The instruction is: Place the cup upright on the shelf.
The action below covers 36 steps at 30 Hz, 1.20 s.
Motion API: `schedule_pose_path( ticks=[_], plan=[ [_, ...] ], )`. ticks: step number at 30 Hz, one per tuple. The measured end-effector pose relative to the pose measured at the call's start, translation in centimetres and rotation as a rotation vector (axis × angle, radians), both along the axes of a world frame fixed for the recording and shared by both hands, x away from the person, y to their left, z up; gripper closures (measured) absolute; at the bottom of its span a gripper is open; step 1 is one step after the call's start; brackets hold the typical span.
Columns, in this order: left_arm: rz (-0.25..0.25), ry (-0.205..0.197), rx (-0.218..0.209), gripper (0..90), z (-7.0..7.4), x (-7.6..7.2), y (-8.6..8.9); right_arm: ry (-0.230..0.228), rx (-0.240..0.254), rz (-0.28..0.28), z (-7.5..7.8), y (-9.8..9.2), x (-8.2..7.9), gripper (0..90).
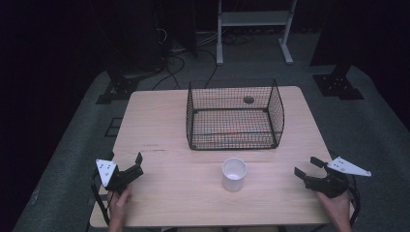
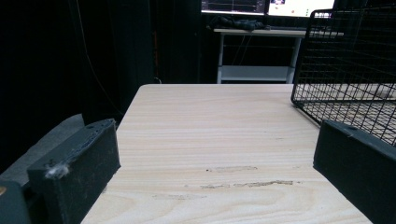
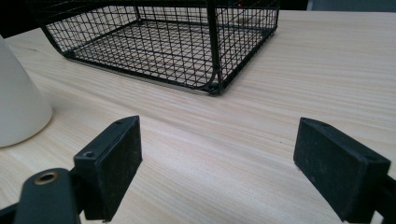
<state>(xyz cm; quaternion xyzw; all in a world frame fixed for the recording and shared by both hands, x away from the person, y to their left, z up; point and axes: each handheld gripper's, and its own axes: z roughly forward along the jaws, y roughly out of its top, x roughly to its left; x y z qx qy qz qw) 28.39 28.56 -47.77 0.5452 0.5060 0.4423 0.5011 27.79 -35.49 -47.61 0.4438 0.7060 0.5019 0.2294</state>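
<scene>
The worktop (image 1: pixel 159 125) was the biggest thing going, pale wood with a lot of bare surface on the left and along the near edge. The basket (image 1: pixel 235 115), black wire, sat toward the far middle, open at the top and empty as far as I could tell. The cup (image 1: pixel 234 174) stood upright just near of the basket, apart from it, roughly centred between the two hands.

Both tools were parked low at the near corners. The left tool (image 1: pixel 126 166) had its jaws spread wide with nothing between them, well off to the left of the cup. The right tool (image 1: pixel 305 166) was the same deal, jaws gaping and empty, sitting close to the right edge of the worktop.

My read: this was the very start, nothing picked up yet, and the cup looked like the thing to go for, probably headed into the basket. The right gripper view had the cup (image 3: pixel 18 93) just off its left side, so that hand seemed the better bet; it would've needed to swing left and square its jaws around the cup wall.

Room-wise, the lane from either tool to the cup was open. The basket's near wall was the one thing to lift over, and the right tool didn't have much worktop behind it before the edge.
</scene>
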Motion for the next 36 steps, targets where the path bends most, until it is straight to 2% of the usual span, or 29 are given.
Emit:
schedule_pose_path(
  ticks=[9,25,36],
  plan=[
    [-0.002,-0.001,0.004,0.0,0.0,0.0,0.0,0.008,-0.003,0.007,0.2,0.3,0.0,14.2],
    [-0.004,-0.001,0.004,0.0,0.0,-0.1,0.0,-0.015,-0.023,0.017,2.2,1.6,0.4,13.5],
    [-0.004,-0.002,0.003,0.0,0.0,-0.1,0.0,-0.029,-0.041,0.053,3.4,3.1,1.0,13.5]
  ],
)
